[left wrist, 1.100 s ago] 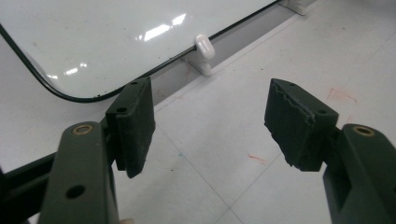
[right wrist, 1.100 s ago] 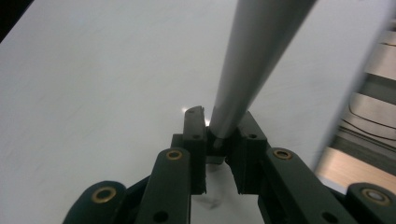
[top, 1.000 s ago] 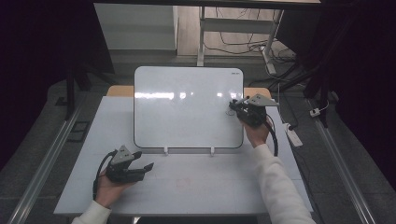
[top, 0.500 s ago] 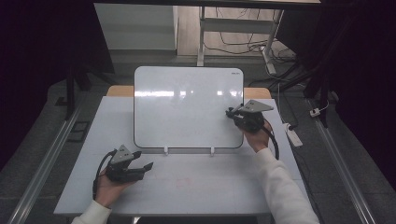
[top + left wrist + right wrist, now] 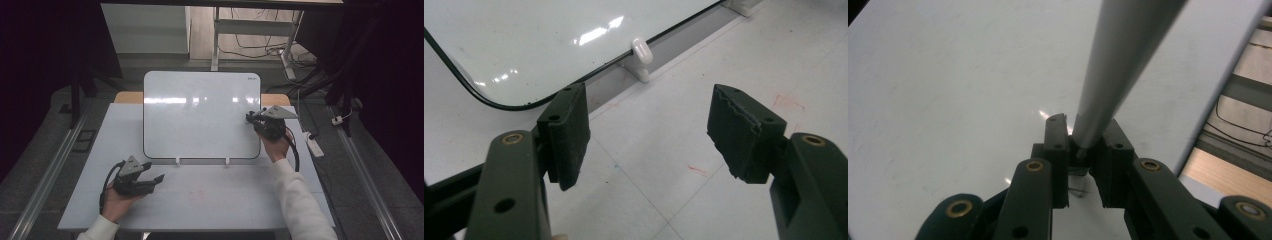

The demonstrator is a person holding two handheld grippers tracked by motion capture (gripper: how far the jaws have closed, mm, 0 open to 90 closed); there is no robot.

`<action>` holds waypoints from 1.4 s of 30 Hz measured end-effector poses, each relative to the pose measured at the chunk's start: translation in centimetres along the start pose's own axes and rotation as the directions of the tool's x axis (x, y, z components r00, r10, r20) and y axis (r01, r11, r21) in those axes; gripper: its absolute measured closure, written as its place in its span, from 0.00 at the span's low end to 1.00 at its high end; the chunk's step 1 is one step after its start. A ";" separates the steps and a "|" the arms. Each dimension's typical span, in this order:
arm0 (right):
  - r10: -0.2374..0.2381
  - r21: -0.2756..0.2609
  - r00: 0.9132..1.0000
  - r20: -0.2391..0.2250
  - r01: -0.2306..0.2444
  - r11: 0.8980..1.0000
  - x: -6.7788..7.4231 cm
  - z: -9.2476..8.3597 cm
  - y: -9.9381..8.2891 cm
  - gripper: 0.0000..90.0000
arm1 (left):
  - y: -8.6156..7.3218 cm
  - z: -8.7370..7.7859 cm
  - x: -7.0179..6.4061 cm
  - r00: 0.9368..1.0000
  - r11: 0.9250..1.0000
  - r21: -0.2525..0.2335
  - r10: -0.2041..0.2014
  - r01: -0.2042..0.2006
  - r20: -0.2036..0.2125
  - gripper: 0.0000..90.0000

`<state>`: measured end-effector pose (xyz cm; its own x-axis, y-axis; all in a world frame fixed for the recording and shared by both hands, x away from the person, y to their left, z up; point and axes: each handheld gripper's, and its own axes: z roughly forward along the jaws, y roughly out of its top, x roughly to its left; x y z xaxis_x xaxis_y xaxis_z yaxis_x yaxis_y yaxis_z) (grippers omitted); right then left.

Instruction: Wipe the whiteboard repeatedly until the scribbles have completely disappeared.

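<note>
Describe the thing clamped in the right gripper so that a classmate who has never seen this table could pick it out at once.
Start at the whiteboard propped on the white table. At its right edge the right gripper is shut on a slim grey marker-like stick. It is the only loose thing at the board; the left gripper is open, holding nothing.
</note>
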<state>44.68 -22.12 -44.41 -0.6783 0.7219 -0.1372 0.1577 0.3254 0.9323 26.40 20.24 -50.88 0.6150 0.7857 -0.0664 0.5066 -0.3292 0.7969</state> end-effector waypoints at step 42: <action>-0.028 0.023 1.000 0.013 0.028 0.999 -0.2 -1.0 -0.9 0.86 | 0.0 -0.1 0.1 1.000 1.000 -0.013 -0.019 0.019 0.019 0.37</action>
<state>43.94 -23.22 -44.92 -0.6731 0.7203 -0.1676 0.1551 0.3591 0.9203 26.44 20.38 -50.80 0.6167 0.7818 -0.0924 0.5099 -0.3072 0.8035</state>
